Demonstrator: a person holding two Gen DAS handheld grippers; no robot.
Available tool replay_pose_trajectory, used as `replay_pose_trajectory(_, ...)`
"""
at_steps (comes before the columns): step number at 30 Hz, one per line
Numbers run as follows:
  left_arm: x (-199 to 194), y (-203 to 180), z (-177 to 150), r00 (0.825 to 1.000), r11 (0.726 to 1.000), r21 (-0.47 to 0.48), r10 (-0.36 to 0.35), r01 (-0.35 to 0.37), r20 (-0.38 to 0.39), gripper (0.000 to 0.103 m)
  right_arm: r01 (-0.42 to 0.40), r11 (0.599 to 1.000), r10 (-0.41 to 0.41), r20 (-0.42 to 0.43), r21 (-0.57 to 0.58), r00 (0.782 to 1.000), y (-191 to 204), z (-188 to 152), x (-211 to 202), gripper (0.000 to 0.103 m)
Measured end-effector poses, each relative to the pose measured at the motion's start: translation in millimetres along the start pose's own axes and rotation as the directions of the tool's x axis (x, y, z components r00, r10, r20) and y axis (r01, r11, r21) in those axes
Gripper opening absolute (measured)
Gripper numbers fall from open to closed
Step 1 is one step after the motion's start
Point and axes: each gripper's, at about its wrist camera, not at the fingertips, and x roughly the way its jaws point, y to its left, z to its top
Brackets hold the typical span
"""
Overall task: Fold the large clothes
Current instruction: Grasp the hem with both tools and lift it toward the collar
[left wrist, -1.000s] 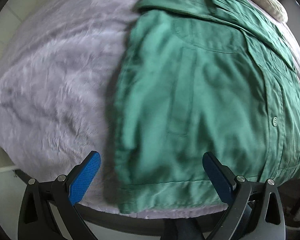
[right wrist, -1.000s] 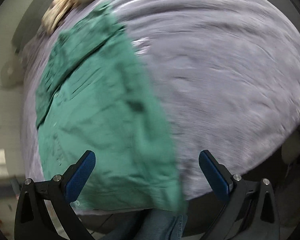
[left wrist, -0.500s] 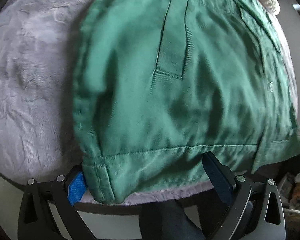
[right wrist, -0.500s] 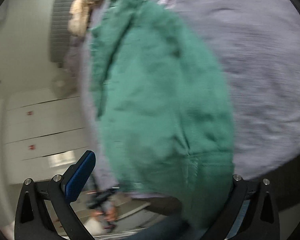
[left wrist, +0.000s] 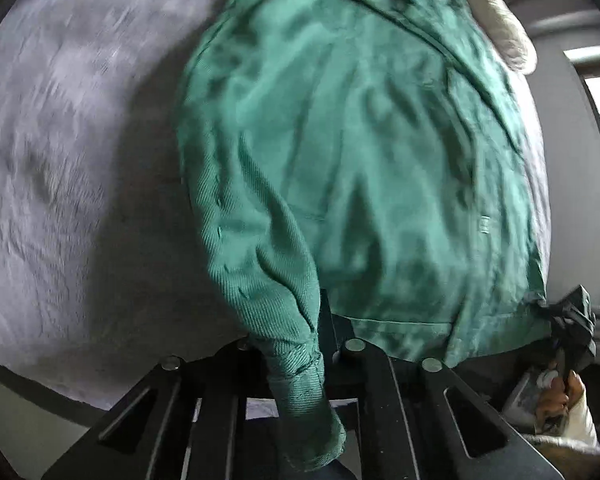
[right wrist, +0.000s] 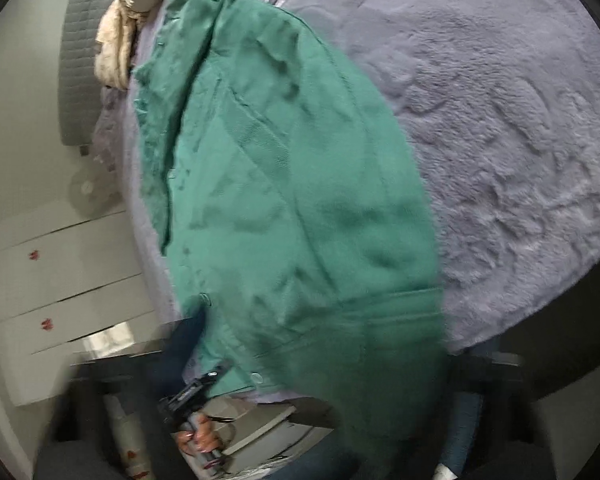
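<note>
A green shirt point(left wrist: 360, 152) lies front up on a grey fluffy blanket point(left wrist: 80, 160), its hem toward me. My left gripper point(left wrist: 320, 332) is closing, and the pads pinch the bunched left hem corner, which hangs down between the fingers. At the right hem corner, my right gripper point(left wrist: 572, 320) nips the cloth, with a hand point(left wrist: 560, 396) below it. In the blurred right wrist view the shirt point(right wrist: 280, 200) fills the middle. There my right gripper point(right wrist: 332, 368) is closing with green cloth between its smeared fingers. My left gripper point(right wrist: 192, 392) shows at the lower left.
A beige fluffy bundle point(right wrist: 116, 40) lies at the head of the bed beside a grey quilted headboard point(right wrist: 80, 60). White drawers point(right wrist: 60, 272) stand past the bed's left side. Bare blanket point(right wrist: 500, 120) spreads to the right of the shirt.
Both grippers stood wide open above the hem a second ago. They have dropped to the hem corners and closed on the cloth, and the left corner now bunches between the left pads.
</note>
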Motion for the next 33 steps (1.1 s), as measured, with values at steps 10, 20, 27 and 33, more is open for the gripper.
replay_pose_trajectory(10, -72.0, -43.7, 56.5, 0.975, 0.988, -0.029, -0.145, 0.152, 0.169, 0.013, -0.314, 0.942, 0.310, -0.049, -0.117, 0.949, 80.0, 32.1, -20.4, 0.012)
replay_pose_trajectory(20, -119.2, -101.5, 173.0, 0.902, 0.991, -0.095, -0.040, 0.089, 0.429, 0.013, -0.437, 0.867, 0.420, -0.120, -0.240, 0.900, 204.3, 141.5, -10.9, 0.012)
replay_pose_trajectory(27, -97.3, -91.8, 268.6, 0.906, 0.993, -0.115, 0.042, 0.007, 0.422, 0.013, -0.391, 0.893, 0.396, -0.024, -0.222, 0.918, 237.8, 220.7, 10.6, 0.012)
replay_pose_trajectory(33, -46.0, -86.2, 340.9, 0.930, 0.988, -0.112, 0.136, -0.104, 0.342, 0.013, -0.328, 0.937, 0.337, 0.064, -0.118, 0.939, 236.7, 278.7, 61.8, 0.012)
